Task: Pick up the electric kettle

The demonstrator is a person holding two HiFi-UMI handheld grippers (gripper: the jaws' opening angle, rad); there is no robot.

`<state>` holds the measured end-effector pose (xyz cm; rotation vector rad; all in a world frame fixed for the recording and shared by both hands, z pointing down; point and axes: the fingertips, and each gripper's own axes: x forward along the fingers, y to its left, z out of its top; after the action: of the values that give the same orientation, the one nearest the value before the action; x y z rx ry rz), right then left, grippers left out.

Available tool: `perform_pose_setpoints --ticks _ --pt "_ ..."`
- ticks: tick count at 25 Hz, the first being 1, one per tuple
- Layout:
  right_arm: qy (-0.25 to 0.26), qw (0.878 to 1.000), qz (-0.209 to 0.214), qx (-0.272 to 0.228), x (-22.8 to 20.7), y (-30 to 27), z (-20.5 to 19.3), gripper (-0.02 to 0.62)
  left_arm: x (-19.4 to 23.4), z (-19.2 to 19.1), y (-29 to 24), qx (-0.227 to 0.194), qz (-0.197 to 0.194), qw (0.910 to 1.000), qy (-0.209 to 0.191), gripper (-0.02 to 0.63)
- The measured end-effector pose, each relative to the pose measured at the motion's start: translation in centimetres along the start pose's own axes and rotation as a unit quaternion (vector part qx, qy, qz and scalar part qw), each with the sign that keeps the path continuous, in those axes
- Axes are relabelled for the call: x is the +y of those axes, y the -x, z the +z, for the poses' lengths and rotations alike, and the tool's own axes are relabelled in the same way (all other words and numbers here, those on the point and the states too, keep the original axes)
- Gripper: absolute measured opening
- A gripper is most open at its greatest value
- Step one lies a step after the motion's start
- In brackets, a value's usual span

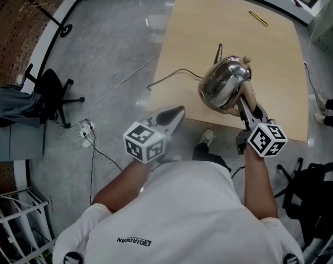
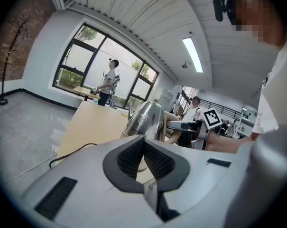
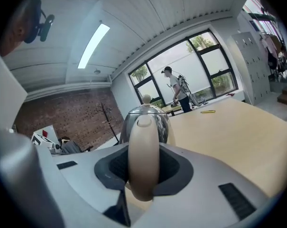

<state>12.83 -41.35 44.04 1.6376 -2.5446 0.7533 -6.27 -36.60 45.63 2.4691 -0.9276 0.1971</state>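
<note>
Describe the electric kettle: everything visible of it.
The electric kettle is a rounded, polished-metal pot that mirrors the room. It has a cream knob on its lid, a thin spout pointing away from the person and a cream handle. The right gripper is shut on that handle. The kettle is above the near part of the wooden table; its underside is hidden. A dark cord leads toward it.

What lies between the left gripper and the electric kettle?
Only bare tabletop, in the head view. The left gripper, fingers shut, hangs at its near edge; the right gripper holds the electric kettle by its handle.
</note>
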Motion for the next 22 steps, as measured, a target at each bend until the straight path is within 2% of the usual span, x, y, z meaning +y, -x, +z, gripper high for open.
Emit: perform_pose_setpoints --ticks 5,10,18,22 --pt "-0.015 1.0 -0.01 -0.006 2.0 2.6 -1.4 0.101 -1.6 0.0 2.9 -0.013 -0.015 0.9998 -0.009 -0.005" --pt "-0.062 0.998 -0.011 -0.018 3.7 5.3 -2.8 0.101 -2.7 -0.9 5.6 -0.019 -0.025 0.9994 -0.013 -0.005" --pt "-0.065 0.997 -0.026 -0.023 5.9 10.1 -4.5 0.101 -4.9 -2.7 7.1 -0.013 -0.05 0.9985 -0.02 -0.005" --pt "-0.071 0.997 -0.025 -0.027 5.2 12.5 -5.1 0.101 -7.1 -3.1 6.4 -0.017 -0.058 0.9977 -0.029 -0.005"
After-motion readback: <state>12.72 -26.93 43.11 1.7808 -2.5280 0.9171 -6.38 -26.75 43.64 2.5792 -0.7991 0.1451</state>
